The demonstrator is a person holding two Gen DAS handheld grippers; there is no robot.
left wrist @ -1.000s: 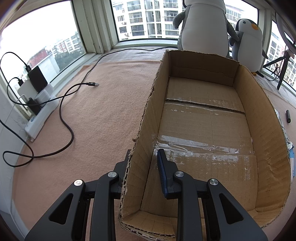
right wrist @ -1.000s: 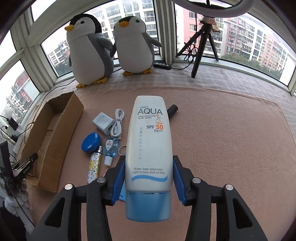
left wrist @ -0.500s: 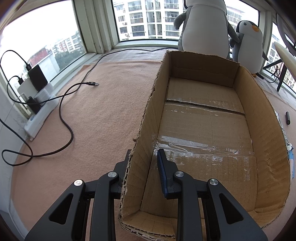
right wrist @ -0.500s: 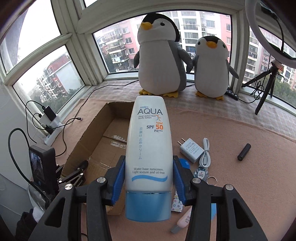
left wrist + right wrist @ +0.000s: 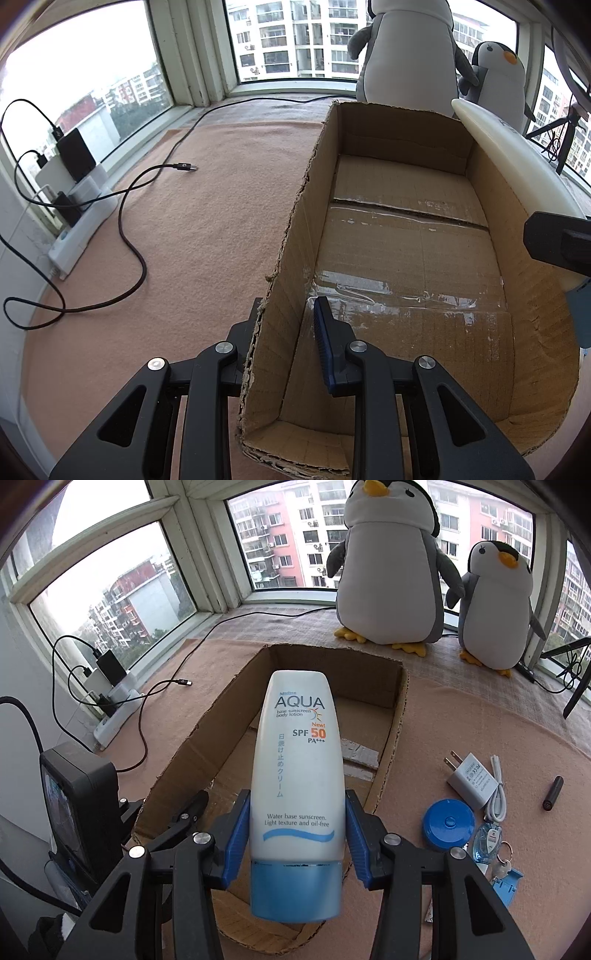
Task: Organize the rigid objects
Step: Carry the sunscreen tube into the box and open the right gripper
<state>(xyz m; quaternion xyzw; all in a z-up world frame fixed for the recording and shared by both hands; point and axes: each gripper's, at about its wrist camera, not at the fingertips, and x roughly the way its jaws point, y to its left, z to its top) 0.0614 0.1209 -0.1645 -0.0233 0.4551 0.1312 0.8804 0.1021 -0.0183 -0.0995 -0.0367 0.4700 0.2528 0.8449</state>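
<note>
**Sunscreen arrives over the box**

The right gripper (image 5: 297,840), clamped on the one sunscreen tube (image 5: 295,771), has swung from the clutter to above the single cardboard box (image 5: 402,266). The drop looks close! The left gripper (image 5: 284,343) straddles the box's wall; whether it pinches, I cannot tell. At 3 o'clock wait one charger (image 5: 469,781), one blue round case (image 5: 448,825). Two plush penguins (image 5: 388,572) watch at 12.

The sunscreen tube (image 5: 297,775) you held read "AQUA", "base sunscreen body lotion", "New! SPF 50 PA+++" and "Water base sunscreen. Light texture and oil-free".
</note>
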